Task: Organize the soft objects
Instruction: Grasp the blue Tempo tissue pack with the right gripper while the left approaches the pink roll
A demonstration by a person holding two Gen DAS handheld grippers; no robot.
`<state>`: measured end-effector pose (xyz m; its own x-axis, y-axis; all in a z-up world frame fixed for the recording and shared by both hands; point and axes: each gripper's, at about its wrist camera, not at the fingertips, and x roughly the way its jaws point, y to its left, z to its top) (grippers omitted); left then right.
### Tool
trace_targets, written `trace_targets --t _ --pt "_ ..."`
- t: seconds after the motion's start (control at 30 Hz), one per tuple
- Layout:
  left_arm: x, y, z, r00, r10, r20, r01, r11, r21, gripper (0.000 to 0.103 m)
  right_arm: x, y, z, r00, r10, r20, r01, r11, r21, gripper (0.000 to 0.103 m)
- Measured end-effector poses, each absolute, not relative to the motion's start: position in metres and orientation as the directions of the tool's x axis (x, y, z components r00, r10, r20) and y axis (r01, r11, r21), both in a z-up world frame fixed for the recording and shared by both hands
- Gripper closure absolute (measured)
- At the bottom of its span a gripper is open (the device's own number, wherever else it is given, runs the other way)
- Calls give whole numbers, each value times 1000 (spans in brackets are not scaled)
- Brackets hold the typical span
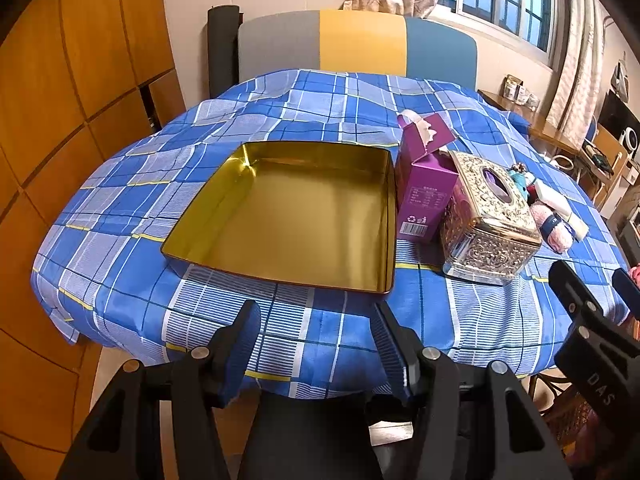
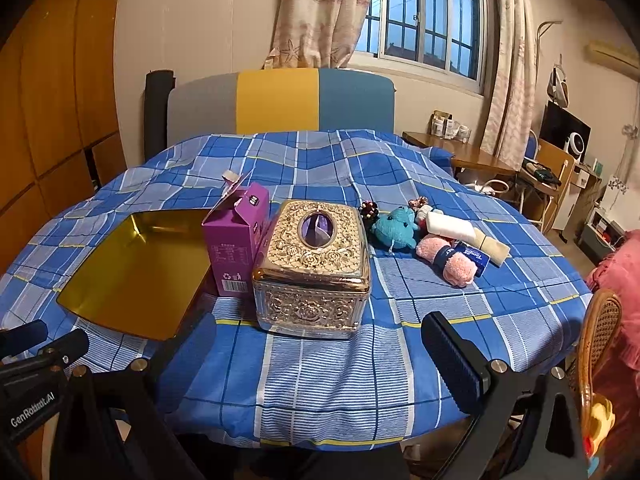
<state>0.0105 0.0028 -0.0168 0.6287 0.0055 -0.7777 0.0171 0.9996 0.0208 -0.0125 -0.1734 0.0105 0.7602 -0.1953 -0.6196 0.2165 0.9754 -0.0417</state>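
several soft bits: teal plush (image 2: pixel 394 227), pink towel roll (image 2: pixel 448 258), light, squashy; pinch mid-body. left gripper (image 1: pixel 316 344) wide, empty; right gripper (image 2: pixel 304 364) wide, empty.

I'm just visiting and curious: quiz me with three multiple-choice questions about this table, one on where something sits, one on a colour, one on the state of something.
1. Where is the purple carton?
A. Between the tin tray and the tissue box
B. Inside the tray
C. On top of the tissue box

2. What colour is the plush toy?
A. Red
B. Teal
C. Black

3. What is the tray's state?
A. Full of toys
B. Covered by a lid
C. Open and empty

Answers:
1. A, it stands between the two.
2. B, its body is teal.
3. C, only its bare gold bottom shows.
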Motion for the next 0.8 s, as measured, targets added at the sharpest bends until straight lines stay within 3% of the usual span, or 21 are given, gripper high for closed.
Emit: trace_targets --t 0.27,0.47,0.63,0.8 --pt "14 4 -18 614 -33 -789 43 999 -8 45 -12 -181 15 772 -195 -605 228 973 -23 0" --pt "18 10 -31 524 -364 -770 188 931 -313 45 -12 -207 28 807 -221 -548 260 965 -5 0" --pt "26 -7 -45 401 -492 -773 245 870 -427 45 4 -247 15 779 -66 -623 175 978 115 0" --pt "29 -26 -54 335 -533 -777 272 844 -462 45 9 -288 -11 706 -76 -704 225 967 121 0"
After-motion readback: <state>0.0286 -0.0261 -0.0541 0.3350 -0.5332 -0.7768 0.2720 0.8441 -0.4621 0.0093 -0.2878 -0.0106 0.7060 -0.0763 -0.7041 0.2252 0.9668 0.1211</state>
